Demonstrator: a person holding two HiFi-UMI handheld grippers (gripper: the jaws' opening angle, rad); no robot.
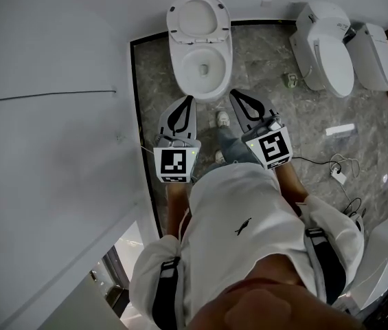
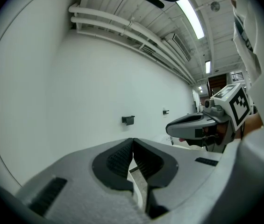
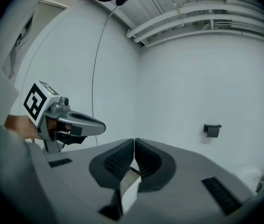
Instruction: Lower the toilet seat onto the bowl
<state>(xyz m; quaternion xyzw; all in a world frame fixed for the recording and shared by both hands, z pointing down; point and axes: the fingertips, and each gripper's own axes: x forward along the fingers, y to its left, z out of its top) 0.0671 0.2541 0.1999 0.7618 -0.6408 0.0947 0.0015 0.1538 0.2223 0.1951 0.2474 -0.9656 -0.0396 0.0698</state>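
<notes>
In the head view a white toilet stands at the top centre. Its seat [image 1: 197, 18] is raised and leans back toward the wall, and the open bowl [image 1: 183, 71] lies below it. My left gripper [image 1: 190, 99] hovers just before the bowl's front left rim, jaws shut and empty. By the front right rim my right gripper [image 1: 233, 93] is also shut and empty. In the left gripper view my left gripper [image 2: 132, 141] points at a bare white wall, and the right gripper [image 2: 170, 128] shows beside it. The right gripper view shows my right gripper [image 3: 134, 141] with jaws together and the left gripper [image 3: 103, 124] at its left.
Two more white toilets [image 1: 327, 47] [image 1: 379, 57] stand at the right on the marble floor [image 1: 269, 74]. A white wall [image 1: 49, 115] borders the left. Cables and a plug [image 1: 338, 172] lie on the floor at the right. The person's shoe [image 1: 222, 119] is before the bowl.
</notes>
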